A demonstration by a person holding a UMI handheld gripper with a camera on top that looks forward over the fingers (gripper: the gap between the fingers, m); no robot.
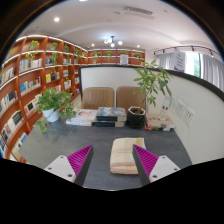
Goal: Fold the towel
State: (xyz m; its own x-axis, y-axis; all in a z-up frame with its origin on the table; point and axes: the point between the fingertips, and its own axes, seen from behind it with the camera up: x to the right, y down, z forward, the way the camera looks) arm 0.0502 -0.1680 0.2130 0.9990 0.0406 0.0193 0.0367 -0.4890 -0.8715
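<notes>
A beige towel [122,155], folded into a narrow oblong, lies flat on the dark grey table [60,140]. My gripper [112,161] hovers over the table with its magenta pads [80,158] set wide apart. The towel lies between the fingers, closer to the right finger [146,160], with a clear gap to the left finger. The fingers hold nothing.
Beyond the towel stand a stack of books [90,118], a black pot [136,117] and two leafy plants [55,103] at the table's far edge. Two brown chairs [98,97] and a white partition stand behind. Bookshelves [35,70] line the left wall.
</notes>
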